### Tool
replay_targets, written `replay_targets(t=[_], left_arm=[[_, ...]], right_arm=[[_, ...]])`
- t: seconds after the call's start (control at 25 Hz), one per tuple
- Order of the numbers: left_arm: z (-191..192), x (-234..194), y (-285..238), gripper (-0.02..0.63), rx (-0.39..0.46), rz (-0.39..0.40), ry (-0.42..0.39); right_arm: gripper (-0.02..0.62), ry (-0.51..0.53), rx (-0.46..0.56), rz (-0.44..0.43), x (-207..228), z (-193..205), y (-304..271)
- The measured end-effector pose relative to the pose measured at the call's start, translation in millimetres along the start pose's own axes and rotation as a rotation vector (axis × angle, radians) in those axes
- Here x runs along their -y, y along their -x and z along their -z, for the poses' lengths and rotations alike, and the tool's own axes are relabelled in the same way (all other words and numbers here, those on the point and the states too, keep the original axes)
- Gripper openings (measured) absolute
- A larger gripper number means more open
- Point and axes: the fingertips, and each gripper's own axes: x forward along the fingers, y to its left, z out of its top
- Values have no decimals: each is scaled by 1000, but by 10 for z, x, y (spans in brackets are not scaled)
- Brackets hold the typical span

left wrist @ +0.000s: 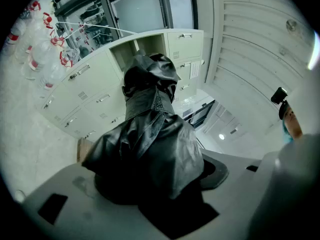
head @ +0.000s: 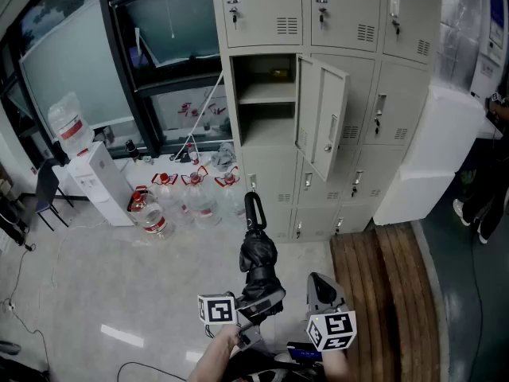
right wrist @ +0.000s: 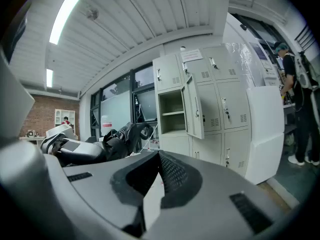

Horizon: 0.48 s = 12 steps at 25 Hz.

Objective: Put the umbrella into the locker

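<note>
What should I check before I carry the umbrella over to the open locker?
1. Left claw shut on the umbrella: ok.
2. Right claw empty: ok.
3. Locker door open: ok.
4. Lower space in the locker free: ok. There is a small thing on the upper shelf; what it is, cannot tell.
5. Water bottles on the floor, left of the locker and off the way: ok.

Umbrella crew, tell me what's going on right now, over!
Left gripper shut on folded black fabric umbrella. Right gripper shut, empty. Pale metal locker compartment open, door swung right; nothing blocking it.
</note>
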Motion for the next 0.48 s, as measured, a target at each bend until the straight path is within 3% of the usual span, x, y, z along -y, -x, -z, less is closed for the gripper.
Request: replay_targets(t=[0.32, 0.48], left_arm=[[-2, -15, -58, 288, -2, -3, 5], [2, -33, -101, 288, 10, 1, 49]], right_arm=[[0, 0, -4, -5, 34, 28, 20], [0, -34, -5, -23, 77, 44, -4]])
